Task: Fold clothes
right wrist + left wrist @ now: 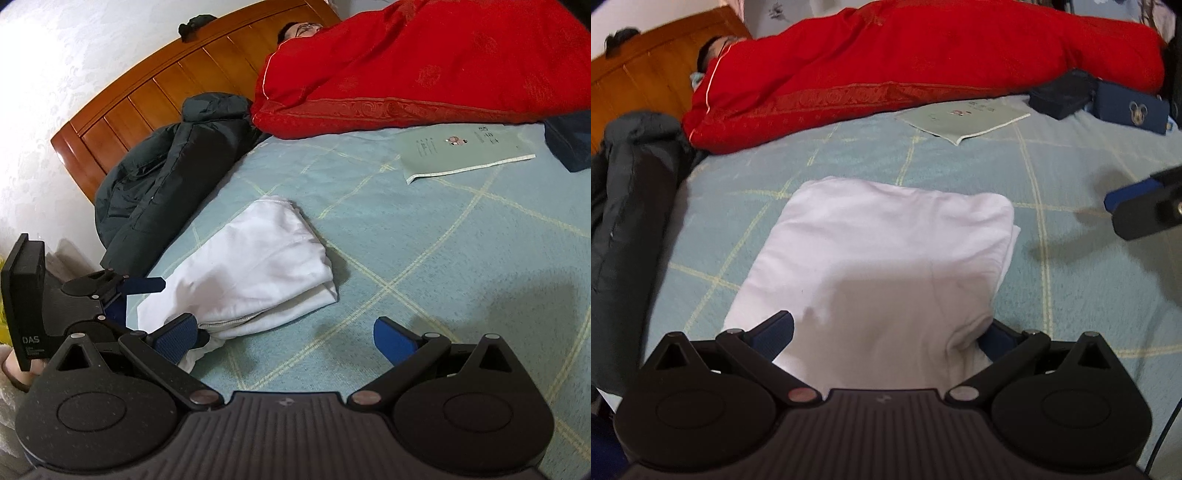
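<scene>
A white, soft cotton garment folded into a thick rectangular bundle point(886, 258) is seen lying on the pale blue bed sheet with a yellow grid pattern point(1071, 295); the bundle's long axis is judged to run away from the left hand-held gripper point(886, 334), straight ahead along its fingers; the near end of the bundle is seen between the two blue pads, which are spread wide; the cloth sits between them unclamped, though contact at the right pad cannot be ruled out. The right hand-held gripper point(284, 336) is likewise held wide and holds nothing; the same bundle point(255, 266) lies ahead and to its left, its near hem beside the left blue pad point(177, 338). The left gripper is judged the nearer and better aligned. Folding appears nearly complete; a final press or lift of the near end is expected. A red quilt point(923, 74) lies well apart at the far side of the bed.
</scene>
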